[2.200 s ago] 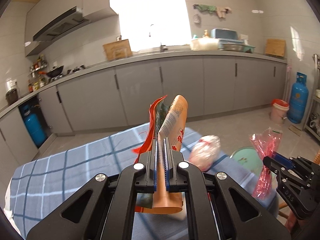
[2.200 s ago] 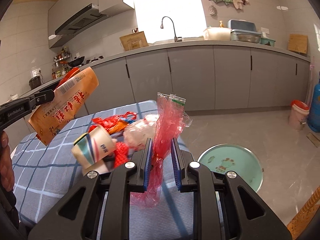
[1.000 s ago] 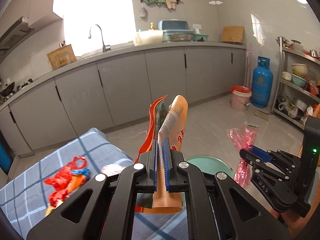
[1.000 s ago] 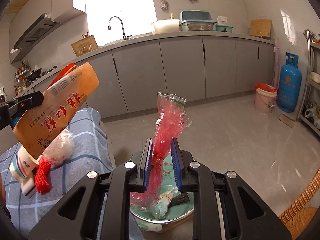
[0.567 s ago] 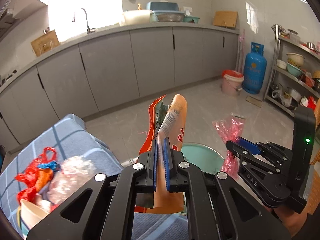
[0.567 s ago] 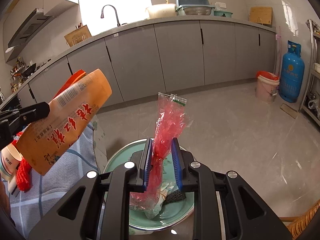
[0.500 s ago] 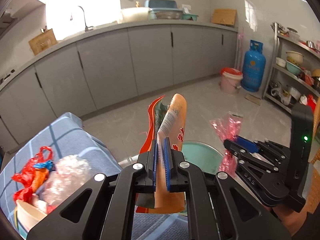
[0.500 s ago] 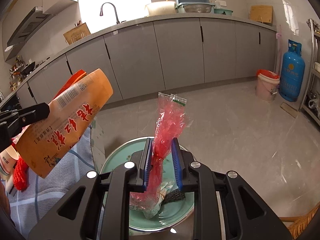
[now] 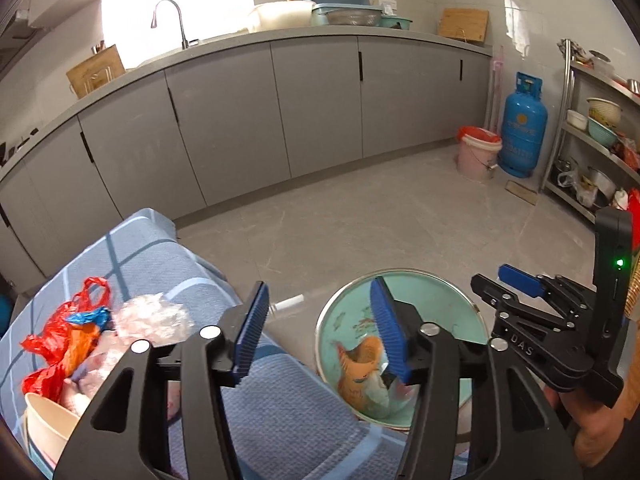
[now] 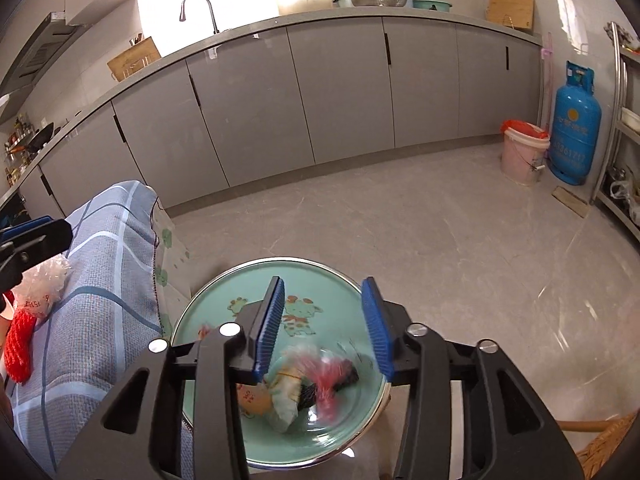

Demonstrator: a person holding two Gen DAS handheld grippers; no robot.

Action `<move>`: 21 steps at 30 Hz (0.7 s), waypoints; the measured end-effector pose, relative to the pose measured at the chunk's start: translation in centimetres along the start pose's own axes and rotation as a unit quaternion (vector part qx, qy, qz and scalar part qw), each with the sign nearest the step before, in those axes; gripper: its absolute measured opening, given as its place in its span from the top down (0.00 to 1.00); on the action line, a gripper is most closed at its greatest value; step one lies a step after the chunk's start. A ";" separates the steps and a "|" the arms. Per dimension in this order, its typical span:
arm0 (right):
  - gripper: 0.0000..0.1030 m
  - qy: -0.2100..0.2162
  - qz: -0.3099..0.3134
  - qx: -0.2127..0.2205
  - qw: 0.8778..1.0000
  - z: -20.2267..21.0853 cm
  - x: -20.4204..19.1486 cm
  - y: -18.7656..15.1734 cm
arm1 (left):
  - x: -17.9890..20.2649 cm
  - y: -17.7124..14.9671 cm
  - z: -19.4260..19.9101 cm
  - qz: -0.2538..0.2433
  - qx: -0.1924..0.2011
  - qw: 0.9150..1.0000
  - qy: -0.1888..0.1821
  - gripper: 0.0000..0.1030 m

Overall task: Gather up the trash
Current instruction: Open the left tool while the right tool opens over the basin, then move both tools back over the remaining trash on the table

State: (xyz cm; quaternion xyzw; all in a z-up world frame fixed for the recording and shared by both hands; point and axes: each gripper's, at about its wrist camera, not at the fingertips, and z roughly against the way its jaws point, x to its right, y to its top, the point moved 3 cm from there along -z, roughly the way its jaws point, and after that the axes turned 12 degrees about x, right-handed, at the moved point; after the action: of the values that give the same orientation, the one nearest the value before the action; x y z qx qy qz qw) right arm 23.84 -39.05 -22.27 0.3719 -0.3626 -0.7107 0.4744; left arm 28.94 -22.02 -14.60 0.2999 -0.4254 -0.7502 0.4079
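Teal enamel basin (image 10: 208,312) sits on the floor just beside the checked-cloth table (image 9: 280,400), and it's where the trash is going. Both tools hang over it w/ jaws spread and nothing between the pads: left gripper (image 9: 320,328) and right gripper (image 10: 322,324) have just been opening, and what they carried is now down in the basin. Orange snack wrapper (image 9: 356,364) lies in the bowl per the left view. Red plastic bag (image 10: 328,380) shows as a motion-blurred smear in the right view, so it's prob. still settling among the other scraps; can't tell exactly how it lands. Right gripper also shows from the side in the left view (image 9: 516,288), blue pad clear of anything.

Step in hand: the drop-off, i.e. release of one load into the basin. Looks done or all but done for these two pieces.

Task is only partway, I'd say. On the table there's more: red-and-orange bag (image 9: 60,344), crumpled clear plastic wad (image 9: 154,318), paper cup (image 9: 48,428) at the near edge, red mesh net (image 10: 18,344) seen in the right view.

Next move prob. calls for lifting both tools clear of the basin rim, swinging back over the cloth, and pinching a piece each. Soft film crumples, so aim for a bunched part. Cup is light and may tip if nudged; grip its wall, not the lip.
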 end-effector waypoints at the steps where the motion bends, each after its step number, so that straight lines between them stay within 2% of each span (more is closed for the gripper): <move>1: 0.57 0.000 0.000 -0.001 1.000 0.0 0.0 0.0 | -0.1 0.0 0.2 0.000 0.002 1.000 0.002 0.36; 2: 0.57 0.001 -0.001 -0.002 1.000 0.2 -0.1 -0.1 | -0.3 0.0 0.6 0.000 0.006 1.000 0.008 0.29; 4: 0.56 0.004 -0.004 -0.001 1.000 0.7 -0.5 0.0 | -0.6 0.1 1.5 -0.004 0.014 1.000 0.017 0.23; 6: 0.48 0.006 -0.007 0.003 1.000 1.4 -1.1 0.1 | -0.8 0.3 2.3 -0.008 0.021 0.999 0.027 0.17; 14: 0.47 0.026 0.002 0.007 1.000 3.3 -4.0 0.3 | -1.9 0.3 5.2 -0.015 0.036 0.998 0.044 0.17; 21: 0.45 0.044 0.016 0.011 0.999 4.8 -6.9 0.5 | -4.3 0.3 7.5 0.003 0.042 0.997 0.059 0.17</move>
State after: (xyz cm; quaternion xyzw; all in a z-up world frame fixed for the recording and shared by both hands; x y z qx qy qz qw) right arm 21.76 -31.95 -18.34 0.4022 -0.3546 -0.6822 0.4971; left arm 25.18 -15.39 -10.42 0.3594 -0.4326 -0.7111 0.4219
